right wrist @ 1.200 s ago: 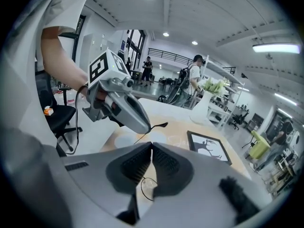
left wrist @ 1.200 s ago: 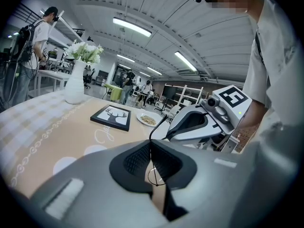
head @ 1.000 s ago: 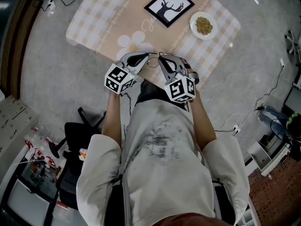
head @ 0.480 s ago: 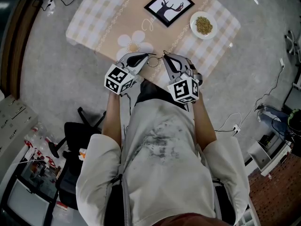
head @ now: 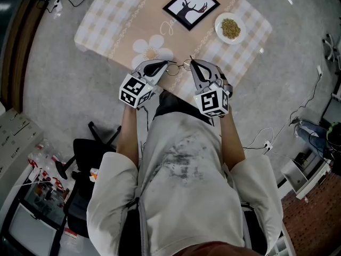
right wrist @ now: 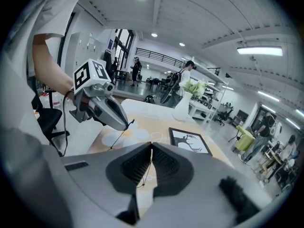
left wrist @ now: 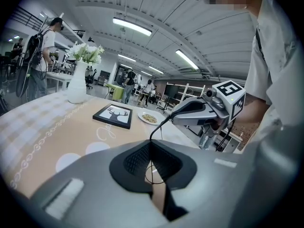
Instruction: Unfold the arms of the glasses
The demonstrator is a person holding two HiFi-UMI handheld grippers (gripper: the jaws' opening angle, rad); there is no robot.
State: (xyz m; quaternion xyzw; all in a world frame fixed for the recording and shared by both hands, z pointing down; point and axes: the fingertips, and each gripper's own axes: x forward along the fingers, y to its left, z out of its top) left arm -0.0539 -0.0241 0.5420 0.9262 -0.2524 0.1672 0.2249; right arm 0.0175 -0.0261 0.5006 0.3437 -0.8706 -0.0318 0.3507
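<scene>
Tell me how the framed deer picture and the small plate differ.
The framed picture is square and black-rimmed; the plate is round and white. The picture shows a deer silhouette; the plate holds brownish crumbs. Both lie flat on the tablecloth.

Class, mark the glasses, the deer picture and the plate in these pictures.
glasses point(head: 178, 66), head view, the bridge between the lenses.
deer picture point(head: 192, 7), head view, the middle of the print.
plate point(head: 218, 26), head view, its bare left rim.
</scene>
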